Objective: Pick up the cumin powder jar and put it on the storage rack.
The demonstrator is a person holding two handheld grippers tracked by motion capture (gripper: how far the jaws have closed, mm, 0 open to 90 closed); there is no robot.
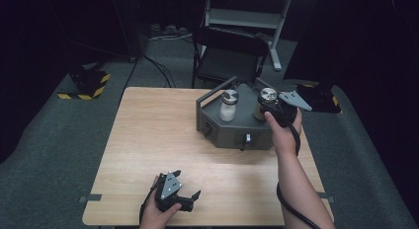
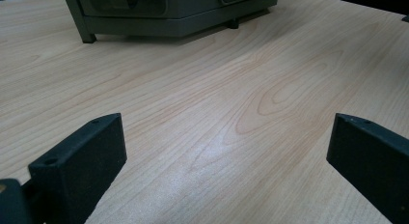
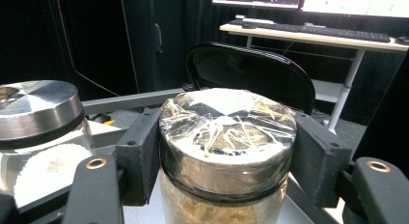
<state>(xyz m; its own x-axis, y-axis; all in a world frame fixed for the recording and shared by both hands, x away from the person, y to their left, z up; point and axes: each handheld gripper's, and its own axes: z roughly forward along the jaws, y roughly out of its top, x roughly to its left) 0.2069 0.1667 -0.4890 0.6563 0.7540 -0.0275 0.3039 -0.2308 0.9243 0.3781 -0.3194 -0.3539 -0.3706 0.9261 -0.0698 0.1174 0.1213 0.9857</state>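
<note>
A grey metal box [image 1: 232, 133] with a handle stands at the far right of the wooden table [image 1: 148, 140]. On its top stand two glass jars with silver lids. The left jar [image 1: 228, 105] [image 3: 38, 132] holds white powder. My right gripper [image 1: 269, 110] [image 3: 226, 151] is shut on the right jar [image 1: 266, 98] [image 3: 226, 137], which holds brownish contents and has clear tape across its lid; both pads press on it just under the lid. My left gripper [image 1: 190, 195] [image 2: 226, 161] rests low over the table near the front edge, open with bare wood between its fingers.
A black chair [image 1: 227, 56] stands just behind the table, with a white desk frame [image 1: 247, 12] farther back. Yellow-and-black striped bases [image 1: 86, 83] sit on the grey floor at the left and right. The box's lower edge [image 2: 169, 16] lies ahead of the left gripper.
</note>
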